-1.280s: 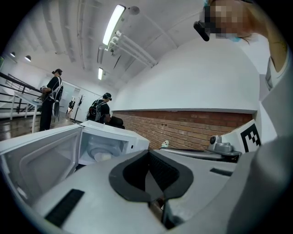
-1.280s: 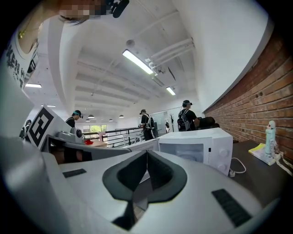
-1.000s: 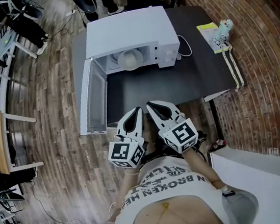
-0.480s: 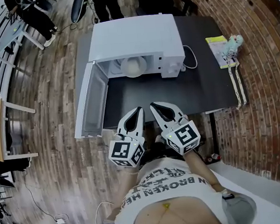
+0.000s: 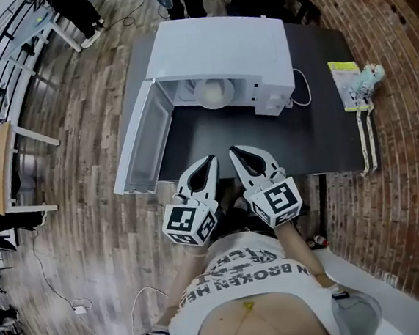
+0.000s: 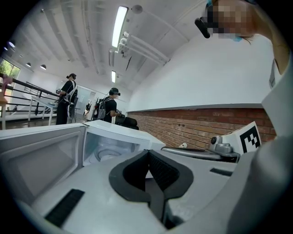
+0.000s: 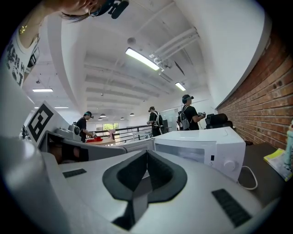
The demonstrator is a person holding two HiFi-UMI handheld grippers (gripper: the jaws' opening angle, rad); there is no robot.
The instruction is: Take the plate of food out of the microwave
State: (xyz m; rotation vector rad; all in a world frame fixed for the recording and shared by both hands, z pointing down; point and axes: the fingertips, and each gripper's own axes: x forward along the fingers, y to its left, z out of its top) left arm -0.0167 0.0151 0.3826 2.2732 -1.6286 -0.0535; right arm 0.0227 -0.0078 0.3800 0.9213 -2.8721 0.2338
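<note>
Both tongs are pressed together with nothing between them: the left gripper (image 5: 210,159) and right gripper (image 5: 235,151) are held side by side close to the person's body, at the near edge of the dark table (image 5: 265,135), well apart from the microwave (image 5: 220,48). The door (image 5: 142,144) hangs fully open on the left, swung out past the table edge. The plate of food (image 5: 213,93) sits inside the cavity near its front, flat and facing up, with a pale mound on it; I cannot tell what the food is. Likely trouble from here: the jaws need to be spread before they reach the rim, or they will only push the plate deeper. A pinch on one side alone could tip it and spill the food. The left gripper's path runs close by the door, and a knock there seems possible. The cavity roof looks low, so lifting too soon could scrape the mound. The plate reads as round, so it has no long axis and points no particular way.
</note>
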